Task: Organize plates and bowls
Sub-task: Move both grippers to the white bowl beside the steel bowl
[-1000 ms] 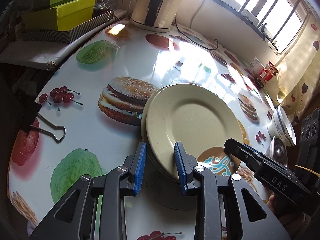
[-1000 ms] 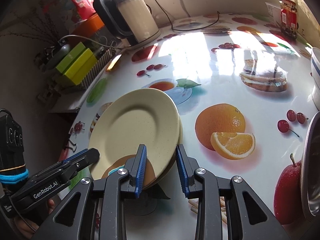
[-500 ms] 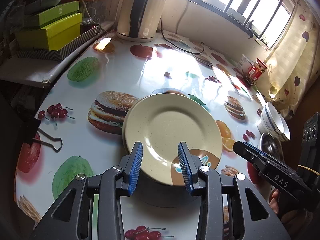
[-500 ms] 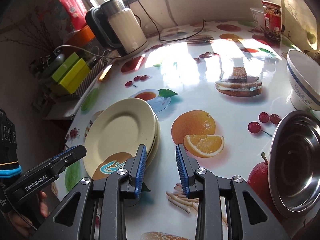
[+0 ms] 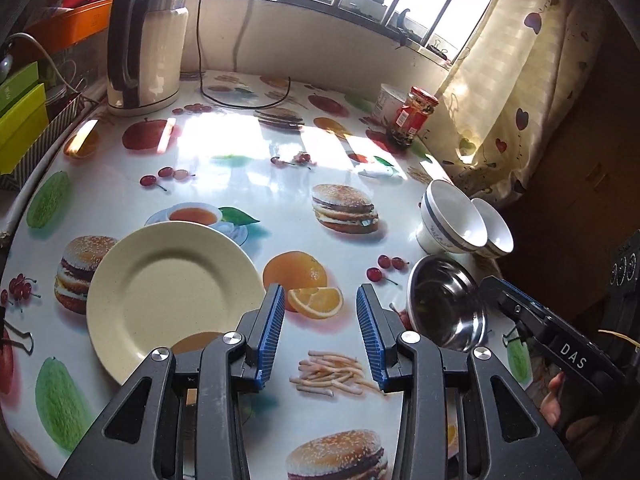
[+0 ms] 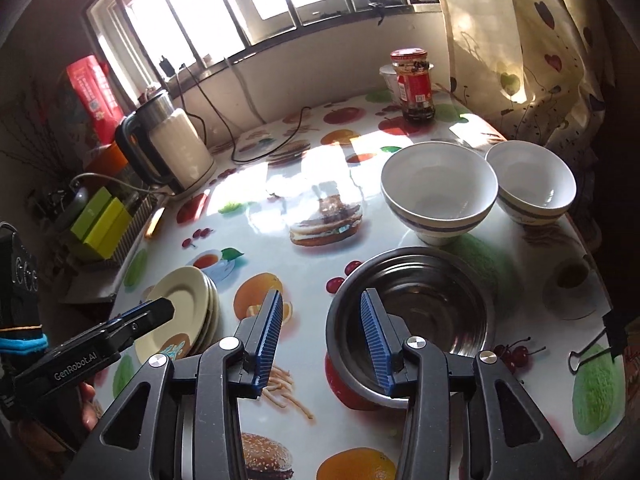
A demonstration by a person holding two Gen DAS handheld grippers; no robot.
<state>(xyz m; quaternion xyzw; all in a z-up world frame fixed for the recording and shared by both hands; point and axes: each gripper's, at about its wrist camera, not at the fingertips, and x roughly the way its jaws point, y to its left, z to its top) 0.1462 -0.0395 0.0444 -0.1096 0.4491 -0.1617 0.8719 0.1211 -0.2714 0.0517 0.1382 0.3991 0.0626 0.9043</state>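
Observation:
A stack of cream plates [image 5: 168,300] lies flat on the fruit-print table, left of my left gripper [image 5: 320,336], which is open and empty above the table. The stack also shows in the right wrist view [image 6: 184,312]. A steel bowl [image 6: 416,312] sits right of centre; its near rim lies just beyond my right gripper [image 6: 322,340], which is open and empty. The steel bowl also shows in the left wrist view [image 5: 448,308]. Two white bowls with blue bands [image 6: 438,196] [image 6: 532,188] stand side by side behind it.
A kettle [image 5: 144,40] with its cord stands at the back left. A red-lidded jar [image 6: 414,84] and a white cup stand at the back right. Green boxes [image 6: 100,224] sit off the left edge. A binder clip [image 6: 596,344] lies at the right edge.
Both grippers pulled back and up from the plate stack and swung right. The top plate, tilted a second ago, now lies flat on the stack. The bowls have come into view.

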